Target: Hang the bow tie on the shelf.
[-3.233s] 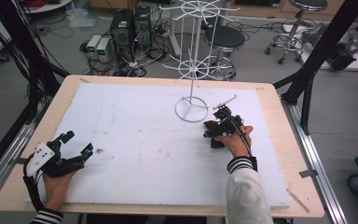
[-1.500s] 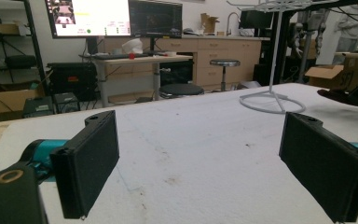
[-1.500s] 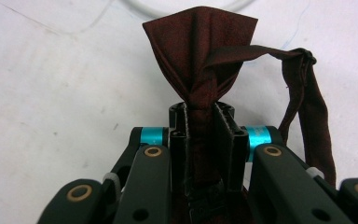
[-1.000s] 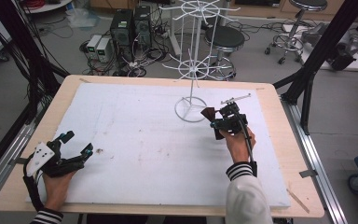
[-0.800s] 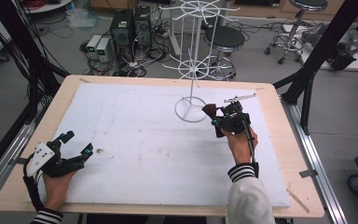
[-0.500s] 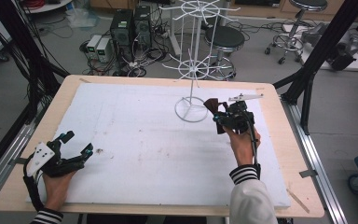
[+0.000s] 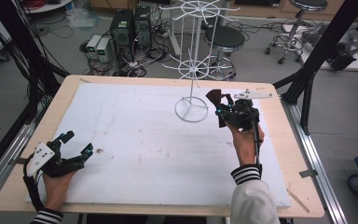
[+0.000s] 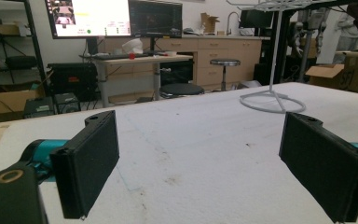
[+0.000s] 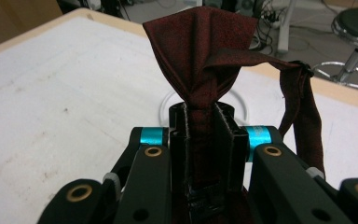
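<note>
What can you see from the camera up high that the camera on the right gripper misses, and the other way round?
The high view takes in the left gripper resting open on the table's near left, both of the person's sleeves, and the white wire stand's upper hoops. The right gripper view gives the close detail: the dark red cloth pinched between shut jaws, a strap trailing to one side. Both show the right gripper, the cloth, the stand's ring base and the white table.

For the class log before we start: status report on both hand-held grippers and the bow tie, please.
Left hand-held gripper open on the foam board. Right hand-held gripper shut on dark red bow tie, beside white wire rack.
</note>
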### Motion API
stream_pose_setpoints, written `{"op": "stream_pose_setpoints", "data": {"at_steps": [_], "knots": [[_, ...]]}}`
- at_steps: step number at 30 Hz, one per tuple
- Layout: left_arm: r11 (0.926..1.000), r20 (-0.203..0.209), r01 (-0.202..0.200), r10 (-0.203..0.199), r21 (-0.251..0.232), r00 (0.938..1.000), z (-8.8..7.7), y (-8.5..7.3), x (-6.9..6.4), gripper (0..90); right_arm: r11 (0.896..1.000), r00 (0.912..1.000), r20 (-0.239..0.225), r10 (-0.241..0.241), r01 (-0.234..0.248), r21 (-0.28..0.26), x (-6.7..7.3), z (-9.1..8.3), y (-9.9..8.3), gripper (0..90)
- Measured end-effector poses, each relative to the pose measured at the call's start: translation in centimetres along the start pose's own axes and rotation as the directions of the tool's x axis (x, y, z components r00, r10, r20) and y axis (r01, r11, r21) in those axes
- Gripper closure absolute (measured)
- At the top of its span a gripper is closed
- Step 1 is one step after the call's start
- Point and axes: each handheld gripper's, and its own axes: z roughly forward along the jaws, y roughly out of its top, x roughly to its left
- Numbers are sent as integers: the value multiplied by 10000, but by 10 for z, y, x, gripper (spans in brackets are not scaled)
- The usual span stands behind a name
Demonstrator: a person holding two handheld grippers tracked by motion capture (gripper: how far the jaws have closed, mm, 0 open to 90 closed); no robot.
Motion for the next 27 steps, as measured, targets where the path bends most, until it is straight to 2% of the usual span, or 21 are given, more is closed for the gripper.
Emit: {"op": "stream_pose_setpoints", "data": {"at_steps": [9,20,27], "knots": [[10000,4,18,-18,1,10000,0,0,0,124,9975,9999,-84,-99,93,-700,-1,-10,20,776],[10000,-5,73,-73,-29,10000,0,0,0,124,9947,9997,-128,-218,204,-1008,1,-11,37,776],[10000,10,70,-70,-22,10000,0,0,0,123,9934,9995,-188,-243,220,-1129,2,-4,47,775]]}}
